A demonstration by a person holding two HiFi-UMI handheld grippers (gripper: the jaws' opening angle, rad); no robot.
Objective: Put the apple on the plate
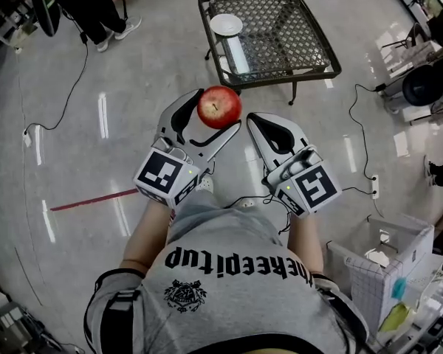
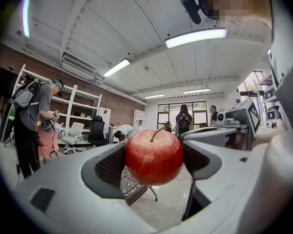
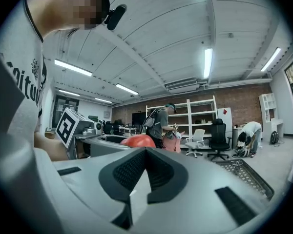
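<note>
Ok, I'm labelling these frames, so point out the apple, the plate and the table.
apple (image 1: 219, 106): head view, middle of its red skin.
plate (image 1: 227, 25): head view, its white centre.
table (image 1: 280, 28): head view, bare mesh top.

Red apple (image 2: 154, 156) tight between left gripper (image 2: 154, 152) fingers (image 2: 110, 167)

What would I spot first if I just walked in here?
A shiny red apple sits in the middle of the head view, pinched in the left tool. Beyond it stands a black mesh table with a white plate near its left edge. The right tool, alongside, is shut and empty.
</note>
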